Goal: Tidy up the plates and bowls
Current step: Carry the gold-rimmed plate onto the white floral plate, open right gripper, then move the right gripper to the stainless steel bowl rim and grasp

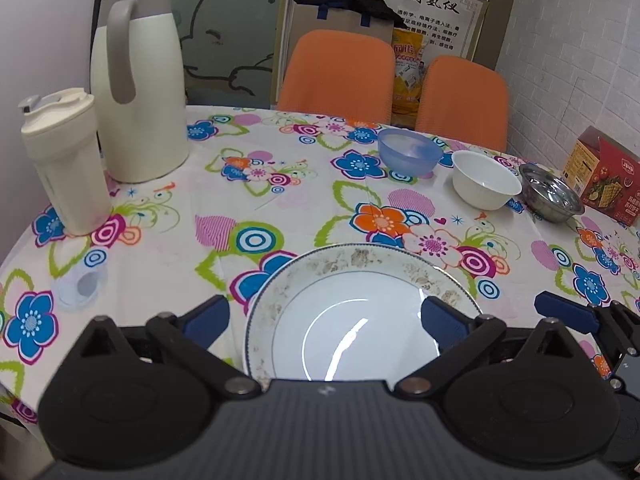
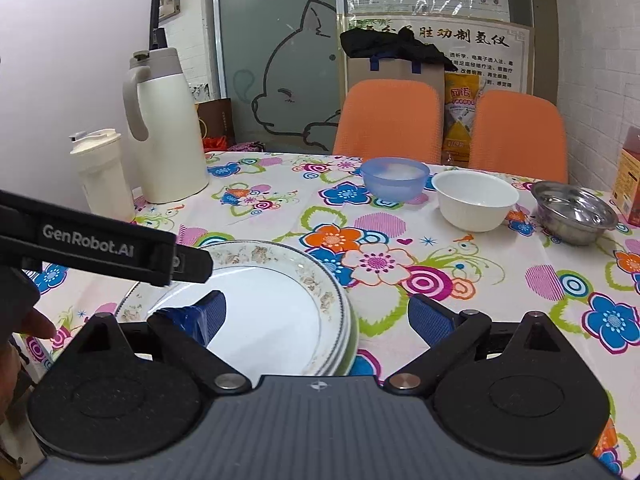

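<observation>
1. The left claw (image 1: 326,318) is standing wide apart, its blue pads flanking the stack of plates (image 1: 352,312); whether either pad is touching the rim cannot be told.
2. The right claw (image 2: 316,316) is also standing spread wide. Its left pad (image 2: 208,316) is lying over the top plate's surface, while the other pad is hanging above the flowered cloth, clear of the rim.
3. The stack of plates (image 2: 272,312) is sitting at the near edge of the desk (image 2: 500,280), gold-patterned rims aligned.
4. Three bowls are standing in a row farther back, well apart from the plates: a blue plastic bowl (image 2: 394,178), a white bowl (image 2: 474,200) and a steel bowl (image 2: 574,212).
5. A thermos jug (image 1: 136,88) and a tumbler (image 1: 64,164) are occupying the left rear.
</observation>
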`<state>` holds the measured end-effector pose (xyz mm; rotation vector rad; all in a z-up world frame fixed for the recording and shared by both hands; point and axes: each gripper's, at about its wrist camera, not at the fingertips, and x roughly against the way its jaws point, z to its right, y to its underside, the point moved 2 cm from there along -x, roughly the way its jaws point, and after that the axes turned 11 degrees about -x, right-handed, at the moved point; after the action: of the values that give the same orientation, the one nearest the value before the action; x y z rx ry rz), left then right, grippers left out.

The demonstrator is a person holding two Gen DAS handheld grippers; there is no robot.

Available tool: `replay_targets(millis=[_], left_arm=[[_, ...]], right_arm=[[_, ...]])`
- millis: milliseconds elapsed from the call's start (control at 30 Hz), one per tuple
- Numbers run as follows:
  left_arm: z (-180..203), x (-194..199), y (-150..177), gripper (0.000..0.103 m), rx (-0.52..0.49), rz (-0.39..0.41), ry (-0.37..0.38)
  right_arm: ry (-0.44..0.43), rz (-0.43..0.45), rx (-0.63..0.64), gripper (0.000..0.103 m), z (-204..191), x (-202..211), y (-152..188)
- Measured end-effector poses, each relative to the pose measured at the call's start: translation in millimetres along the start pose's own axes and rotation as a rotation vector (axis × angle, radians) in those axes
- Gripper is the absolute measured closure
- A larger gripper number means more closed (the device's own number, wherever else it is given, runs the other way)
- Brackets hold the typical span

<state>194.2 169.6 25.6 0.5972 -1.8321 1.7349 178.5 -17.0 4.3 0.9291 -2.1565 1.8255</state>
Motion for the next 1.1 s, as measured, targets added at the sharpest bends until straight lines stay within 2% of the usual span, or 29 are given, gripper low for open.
replay_targets(millis=[267, 700, 900, 1100], left_arm=[[34.3, -2.2, -13.0, 0.002, -0.054, 0.005, 0.031], [118.5, -33.6, -38.5, 0.002, -0.169, -0.029, 0.137], [148.7, -60.8, -40.5, 0.002, -0.198, -0.083, 0.197], [150.8, -84.4, -44.4, 0.002, -0.181, -0.131, 0.210]], right_arm=[[0.086, 0.013, -0.106, 0.018, 60.8, 10.4, -5.8], [0.284, 0.031, -0.071, 0.018, 170.6, 25.5, -23.2], [0.383, 0.034, -0.119, 0.018, 235.4, 7.2, -64.1], [0.419, -0.019, -0.141, 0.018, 279.5, -50.6, -112.1]])
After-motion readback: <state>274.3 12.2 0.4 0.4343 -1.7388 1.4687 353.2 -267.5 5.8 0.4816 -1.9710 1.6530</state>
